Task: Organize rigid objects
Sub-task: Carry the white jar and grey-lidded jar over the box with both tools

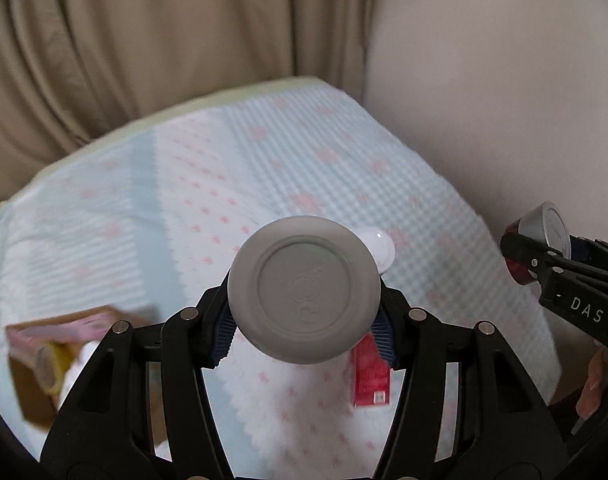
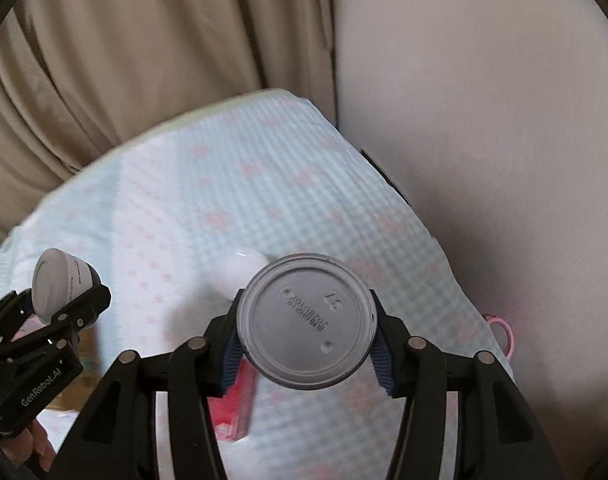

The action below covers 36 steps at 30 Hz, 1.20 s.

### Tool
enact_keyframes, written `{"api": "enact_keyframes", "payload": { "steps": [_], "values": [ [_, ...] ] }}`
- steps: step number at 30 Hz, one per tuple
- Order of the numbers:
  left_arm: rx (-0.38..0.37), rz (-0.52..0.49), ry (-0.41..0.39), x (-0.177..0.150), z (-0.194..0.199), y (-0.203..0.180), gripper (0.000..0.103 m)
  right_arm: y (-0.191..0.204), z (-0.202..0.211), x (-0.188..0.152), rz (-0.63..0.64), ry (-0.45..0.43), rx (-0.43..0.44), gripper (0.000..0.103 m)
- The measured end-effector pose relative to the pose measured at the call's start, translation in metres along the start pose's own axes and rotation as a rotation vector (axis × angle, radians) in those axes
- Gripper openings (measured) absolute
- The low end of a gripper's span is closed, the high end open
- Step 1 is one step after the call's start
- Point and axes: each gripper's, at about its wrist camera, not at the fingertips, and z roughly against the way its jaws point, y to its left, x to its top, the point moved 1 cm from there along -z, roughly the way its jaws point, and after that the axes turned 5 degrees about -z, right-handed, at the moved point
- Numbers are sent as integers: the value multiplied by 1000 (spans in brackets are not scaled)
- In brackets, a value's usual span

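Note:
My left gripper (image 1: pixel 304 312) is shut on a grey-white round bottle (image 1: pixel 304 290), its flat base facing the camera, held above the table; it also shows in the right wrist view (image 2: pixel 62 284). My right gripper (image 2: pixel 306 336) is shut on a can (image 2: pixel 307 320) whose grey bottom with a printed date code faces the camera; the can shows at the right edge of the left wrist view (image 1: pixel 544 240). A red box (image 1: pixel 371 376) lies on the cloth below, also in the right wrist view (image 2: pixel 236 404). A white rounded object (image 2: pixel 240 270) lies behind the can.
A cardboard box (image 1: pixel 44 360) with a pink packet and yellow item stands at the left. The table wears a light blue and white cloth (image 1: pixel 264 160). Beige curtain (image 1: pixel 144 40) behind, pale wall (image 2: pixel 484 120) at right. A pink ring (image 2: pixel 504 332) hangs off the right edge.

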Motion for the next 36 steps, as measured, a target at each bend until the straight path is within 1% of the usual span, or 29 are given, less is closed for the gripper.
{"api": "enact_keyframes", "payload": {
  "steps": [6, 11, 14, 18, 21, 25, 29, 30, 33, 36],
  "values": [
    [72, 97, -24, -6, 90, 30, 53, 39, 81, 11, 112, -34, 93, 50],
    [144, 182, -37, -29, 147, 69, 53, 83, 119, 9, 204, -40, 183, 50],
    [178, 236, -37, -47, 169, 99, 53, 118, 134, 7, 255, -45, 244, 50],
    [224, 281, -39, -73, 193, 147, 53, 171, 152, 0, 286, -54, 324, 50],
    [248, 301, -33, -91, 210, 188, 53, 210, 160, -8, 316, -56, 354, 50],
    [260, 310, -15, -110, 222, 239, 53, 264, 166, -22, 323, -32, 381, 50],
    [255, 311, 7, -127, 221, 292, 53, 304, 154, -34, 319, 0, 378, 50],
    [250, 306, 18, -133, 218, 308, 53, 312, 150, -38, 316, 8, 373, 50],
    [228, 286, 45, -139, 200, 341, 53, 339, 137, -52, 301, 30, 348, 50],
    [208, 252, 79, -146, 178, 369, 53, 364, 119, -66, 280, 55, 322, 50]
  ]
}}
